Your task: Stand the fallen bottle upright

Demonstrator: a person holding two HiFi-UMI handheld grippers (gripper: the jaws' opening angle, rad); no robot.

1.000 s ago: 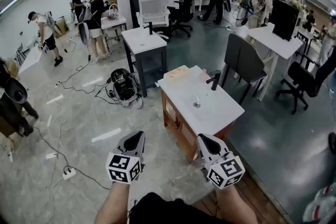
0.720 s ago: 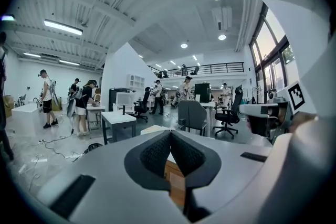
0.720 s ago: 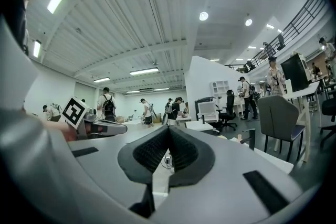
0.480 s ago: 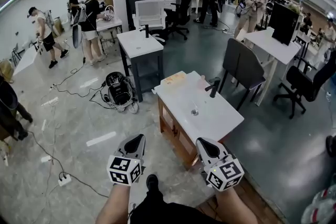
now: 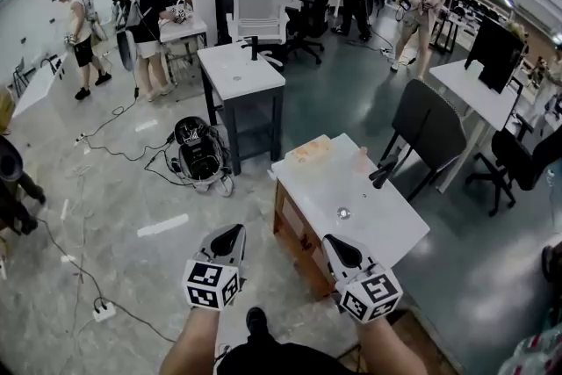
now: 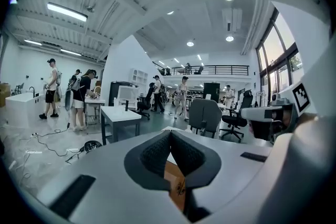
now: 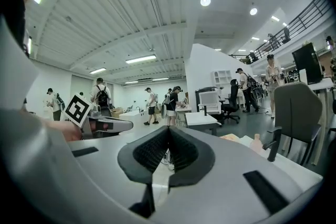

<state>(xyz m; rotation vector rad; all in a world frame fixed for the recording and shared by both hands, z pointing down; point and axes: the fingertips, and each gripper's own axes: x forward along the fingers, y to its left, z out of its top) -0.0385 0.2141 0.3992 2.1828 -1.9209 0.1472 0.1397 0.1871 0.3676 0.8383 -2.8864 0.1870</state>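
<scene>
Jaws together: left gripper [image 5: 234, 229], right gripper [image 5: 330, 241].

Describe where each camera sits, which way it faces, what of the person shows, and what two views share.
Head view: on the person's head, looking steeply down at the white table; forearms, left hand-held gripper and right hand-held gripper show.
Left gripper view: rides the left hand-held gripper, looking forward along its shut jaws.
Right gripper view: likewise, along its own shut jaws.
Shared: head and right gripper views both show the white table.

no readable text anywhere
</scene>
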